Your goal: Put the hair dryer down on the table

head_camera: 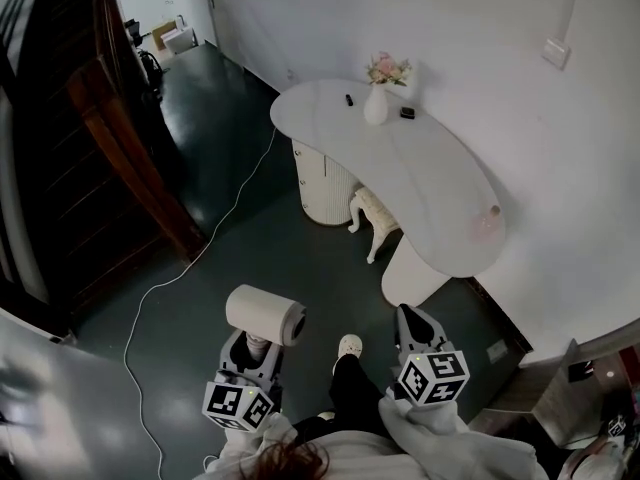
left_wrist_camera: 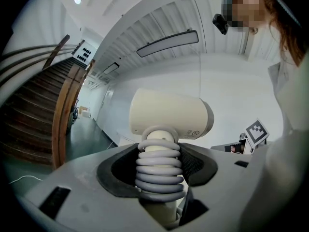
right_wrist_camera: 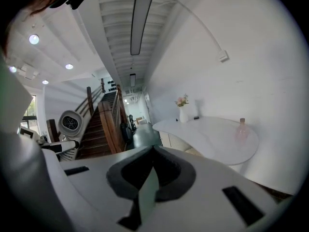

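My left gripper (head_camera: 257, 346) is shut on the handle of a cream hair dryer (head_camera: 266, 314), low and left in the head view, above the dark floor. In the left gripper view the dryer's barrel (left_wrist_camera: 171, 115) stands over the jaws. Its grey cord (left_wrist_camera: 159, 170) is coiled round the handle, and the dark pads (left_wrist_camera: 120, 170) press on it. My right gripper (head_camera: 408, 318) is to the right, shut with nothing in it; its pads (right_wrist_camera: 130, 170) meet at the tip. The white curved table (head_camera: 430, 183) lies ahead. The dryer's round rear grille (right_wrist_camera: 71, 123) shows at the left of the right gripper view.
On the table stand a white vase with flowers (head_camera: 376, 100), two small dark items (head_camera: 407, 113) and a pink bottle (head_camera: 491, 218). A white stool (head_camera: 370, 218) sits under it. A white cable (head_camera: 150, 298) runs over the floor. Wooden stairs (head_camera: 110, 138) rise at left. A person's foot (head_camera: 349, 347) is between the grippers.
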The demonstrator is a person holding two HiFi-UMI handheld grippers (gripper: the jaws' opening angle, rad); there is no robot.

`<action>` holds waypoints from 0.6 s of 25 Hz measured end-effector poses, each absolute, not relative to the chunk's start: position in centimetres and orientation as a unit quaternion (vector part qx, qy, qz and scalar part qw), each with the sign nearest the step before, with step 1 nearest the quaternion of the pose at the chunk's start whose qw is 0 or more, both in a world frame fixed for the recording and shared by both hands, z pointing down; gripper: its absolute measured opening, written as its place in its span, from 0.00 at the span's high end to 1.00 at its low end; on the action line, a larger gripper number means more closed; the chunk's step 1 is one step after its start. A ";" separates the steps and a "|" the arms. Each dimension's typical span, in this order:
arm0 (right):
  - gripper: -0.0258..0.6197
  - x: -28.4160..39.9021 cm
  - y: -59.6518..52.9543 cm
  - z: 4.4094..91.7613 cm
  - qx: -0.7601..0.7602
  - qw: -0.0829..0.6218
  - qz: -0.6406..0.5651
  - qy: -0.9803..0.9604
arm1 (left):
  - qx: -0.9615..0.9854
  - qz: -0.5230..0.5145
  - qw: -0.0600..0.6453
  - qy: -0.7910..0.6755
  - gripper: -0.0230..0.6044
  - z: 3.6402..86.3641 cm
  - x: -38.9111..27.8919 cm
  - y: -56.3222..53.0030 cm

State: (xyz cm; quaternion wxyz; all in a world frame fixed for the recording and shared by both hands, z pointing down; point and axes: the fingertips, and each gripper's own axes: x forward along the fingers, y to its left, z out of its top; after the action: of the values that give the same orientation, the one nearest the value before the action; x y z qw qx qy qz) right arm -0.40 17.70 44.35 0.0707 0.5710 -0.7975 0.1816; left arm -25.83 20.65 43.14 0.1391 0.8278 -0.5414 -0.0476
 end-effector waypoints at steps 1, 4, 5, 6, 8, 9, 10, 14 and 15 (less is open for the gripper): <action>0.88 0.1 16.5 44.3 0.573 0.069 0.182 -0.796 | 0.828 -0.049 0.140 -0.540 0.59 43.0 -25.4 19.5; 0.88 1.6 13.1 44.4 0.577 0.060 0.191 -0.792 | 0.830 -0.053 0.143 -0.537 0.59 42.9 -24.2 15.9; 0.88 2.0 11.9 44.3 0.577 0.057 0.193 -0.791 | 0.831 -0.052 0.142 -0.535 0.59 42.8 -23.8 14.8; 0.88 2.2 10.9 44.2 0.577 0.056 0.194 -0.792 | 0.832 -0.050 0.141 -0.535 0.59 42.8 -23.5 13.7; 0.88 2.7 8.7 44.0 0.576 0.055 0.191 -0.793 | 0.832 -0.050 0.138 -0.535 0.59 42.6 -23.1 11.6; 0.88 3.0 7.7 43.9 0.575 0.055 0.189 -0.794 | 0.832 -0.052 0.137 -0.536 0.59 42.5 -22.9 10.6; 0.88 3.2 6.6 43.8 0.575 0.055 0.188 -0.794 | 0.831 -0.054 0.137 -0.537 0.59 42.4 -22.7 9.4; 0.88 4.0 2.5 43.8 0.573 0.054 0.188 -0.796 | 0.829 -0.058 0.135 -0.539 0.59 42.4 -21.9 5.5; 0.88 4.2 1.6 43.8 0.572 0.054 0.187 -0.796 | 0.829 -0.058 0.135 -0.539 0.59 42.5 -21.7 4.7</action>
State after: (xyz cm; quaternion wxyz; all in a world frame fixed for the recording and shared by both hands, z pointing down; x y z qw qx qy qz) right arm 4.19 1.56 43.82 0.0537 0.5725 -0.7965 0.1870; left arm -21.70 4.69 42.46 0.1351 0.8292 -0.5392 -0.0580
